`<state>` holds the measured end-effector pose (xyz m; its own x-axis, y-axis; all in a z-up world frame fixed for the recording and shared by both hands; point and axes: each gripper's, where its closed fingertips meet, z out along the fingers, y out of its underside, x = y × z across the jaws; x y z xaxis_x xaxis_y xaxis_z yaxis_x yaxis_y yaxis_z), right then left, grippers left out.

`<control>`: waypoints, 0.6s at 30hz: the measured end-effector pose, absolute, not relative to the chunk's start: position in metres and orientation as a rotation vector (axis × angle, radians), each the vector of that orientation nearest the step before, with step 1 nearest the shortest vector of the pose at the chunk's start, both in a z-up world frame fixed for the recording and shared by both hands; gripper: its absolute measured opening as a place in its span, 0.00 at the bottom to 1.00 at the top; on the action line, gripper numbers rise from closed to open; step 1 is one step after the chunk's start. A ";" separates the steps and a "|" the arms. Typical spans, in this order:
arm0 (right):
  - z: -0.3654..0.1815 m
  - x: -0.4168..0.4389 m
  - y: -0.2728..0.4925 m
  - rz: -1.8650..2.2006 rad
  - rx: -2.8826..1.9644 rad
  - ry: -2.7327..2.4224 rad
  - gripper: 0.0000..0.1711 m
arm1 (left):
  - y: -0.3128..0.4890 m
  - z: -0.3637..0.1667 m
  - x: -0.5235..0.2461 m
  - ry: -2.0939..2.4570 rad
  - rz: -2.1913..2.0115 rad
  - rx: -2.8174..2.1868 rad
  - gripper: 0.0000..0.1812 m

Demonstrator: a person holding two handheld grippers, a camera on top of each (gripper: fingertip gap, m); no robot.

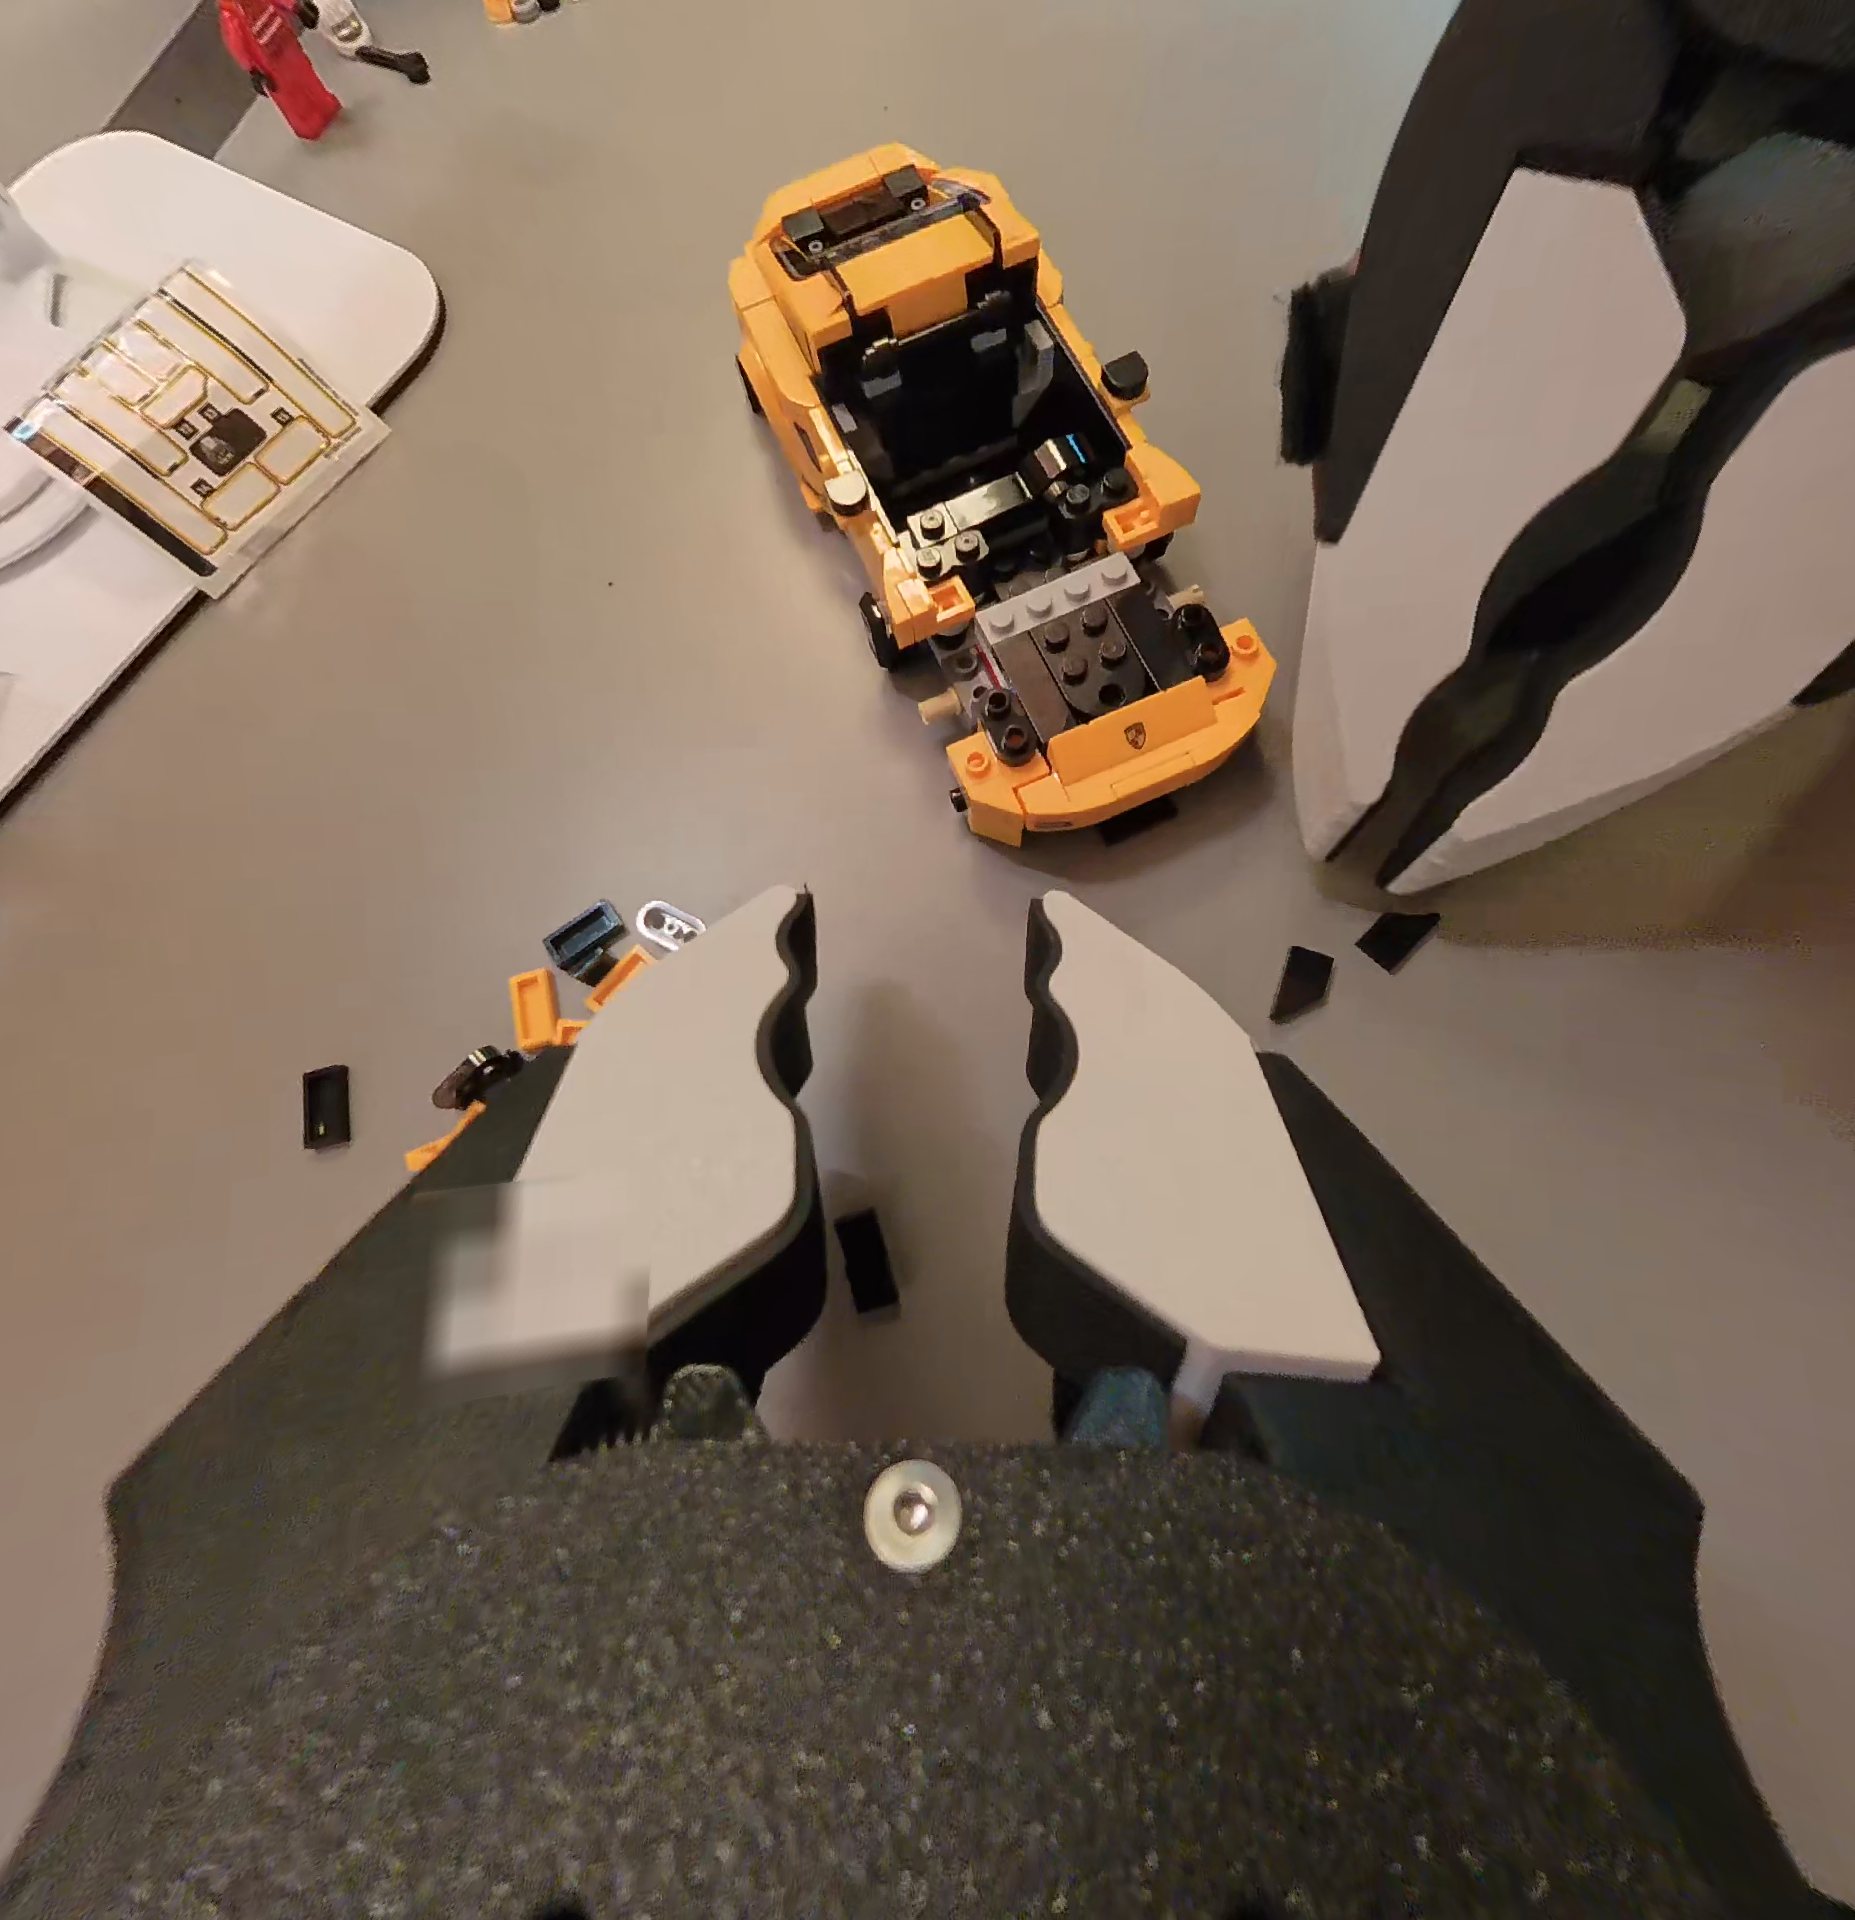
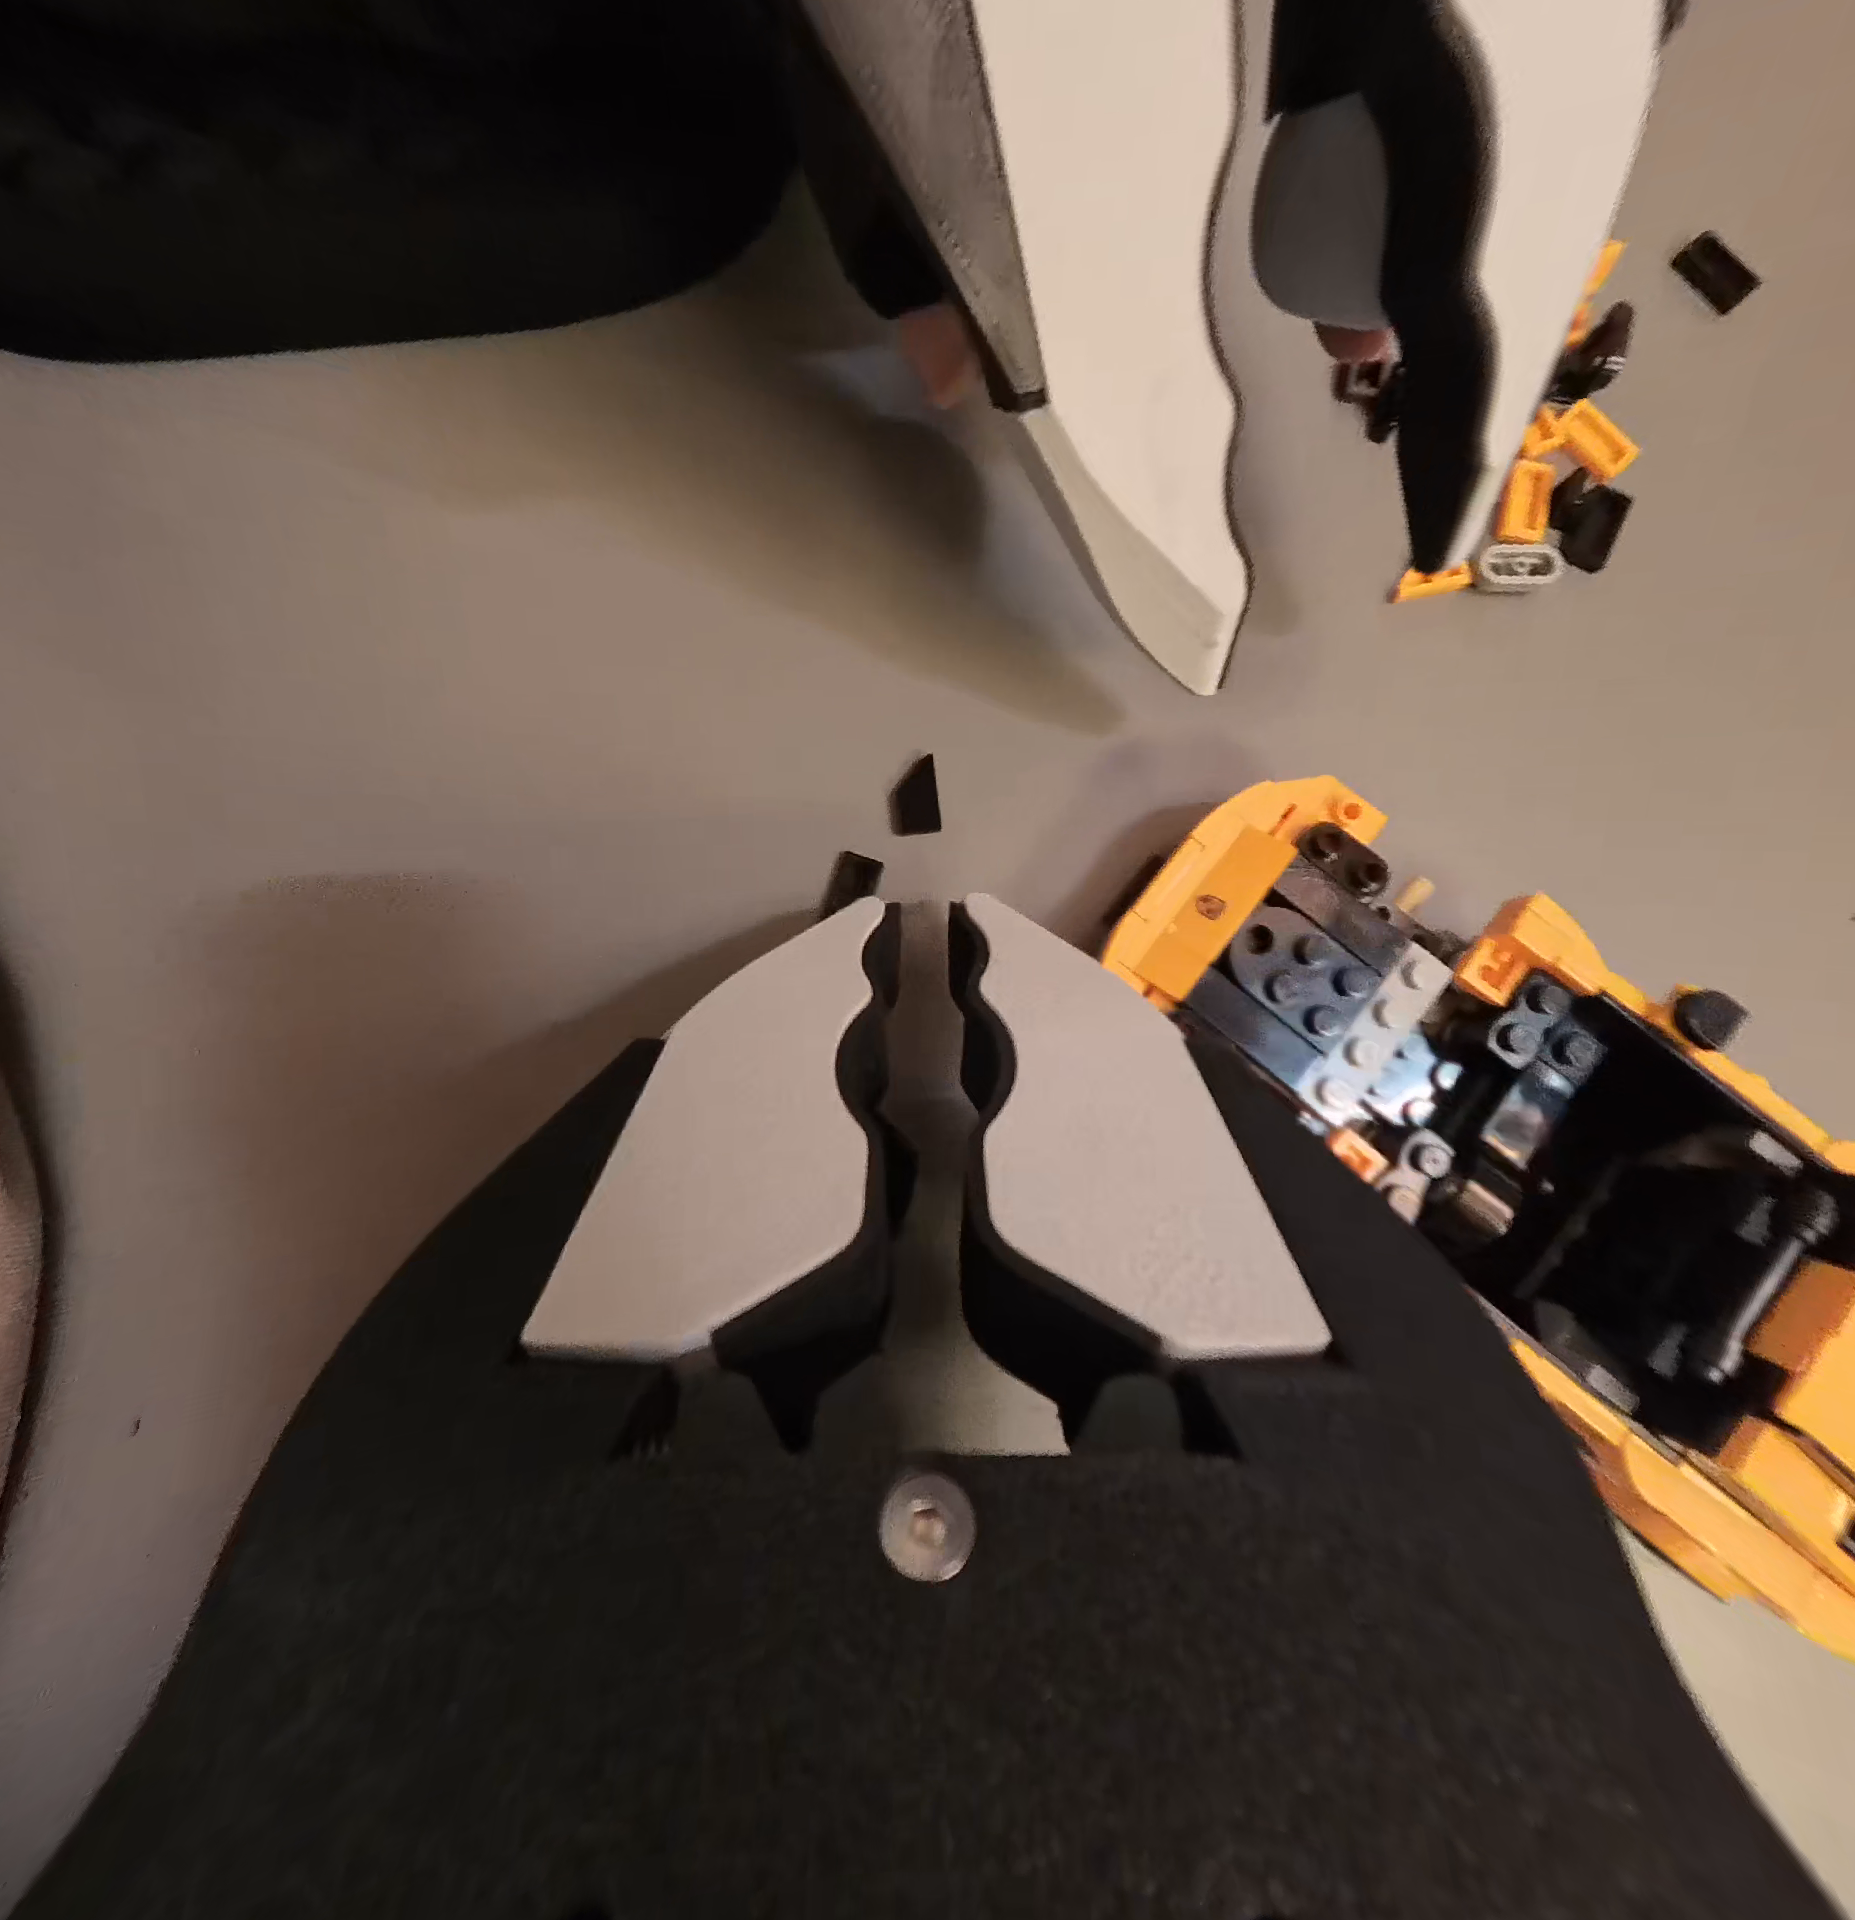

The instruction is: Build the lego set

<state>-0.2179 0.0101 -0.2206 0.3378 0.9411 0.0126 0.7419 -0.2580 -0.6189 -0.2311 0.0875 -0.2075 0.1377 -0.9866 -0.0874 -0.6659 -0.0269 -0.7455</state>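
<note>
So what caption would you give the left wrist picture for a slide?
Open left gripper hovers over a grey table, facing a half-built orange lego car with loose pieces alongside.

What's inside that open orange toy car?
Inside the orange car the cabin shows black seats and dark studded pieces up front. The cabin floor is too dark to make out.

My left gripper [image 1: 918,914] has two pale grey fingers [image 1: 684,1122] lined on their inner faces with wavy black pads, set in a black speckled, grainy body with one silver screw [image 1: 911,1513] behind the fingers. My right gripper [image 2: 925,912] is the same build: grey fingers [image 2: 736,1164], scalloped black pads, a matte black body and a silver screw [image 2: 926,1527].
</note>
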 end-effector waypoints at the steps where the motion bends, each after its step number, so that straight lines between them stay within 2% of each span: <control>1: -0.223 -0.220 0.008 0.488 -2.080 -1.489 0.04 | 0.087 -0.208 -0.231 1.597 -0.625 -1.762 0.21; 4: -0.225 -0.234 0.000 0.516 -2.061 -1.543 0.02 | 0.087 -0.208 -0.231 1.602 -0.621 -1.761 0.21; 8: -0.221 -0.257 -0.001 0.508 -1.983 -1.565 0.05 | 0.087 -0.208 -0.231 1.601 -0.619 -1.762 0.21; 13: -0.210 -0.238 0.016 0.494 -2.028 -1.449 0.05 | 0.087 -0.207 -0.231 1.599 -0.622 -1.759 0.21; 18: -0.226 -0.239 0.017 0.467 -2.074 -1.485 0.06 | 0.085 -0.209 -0.231 1.613 -0.623 -1.760 0.21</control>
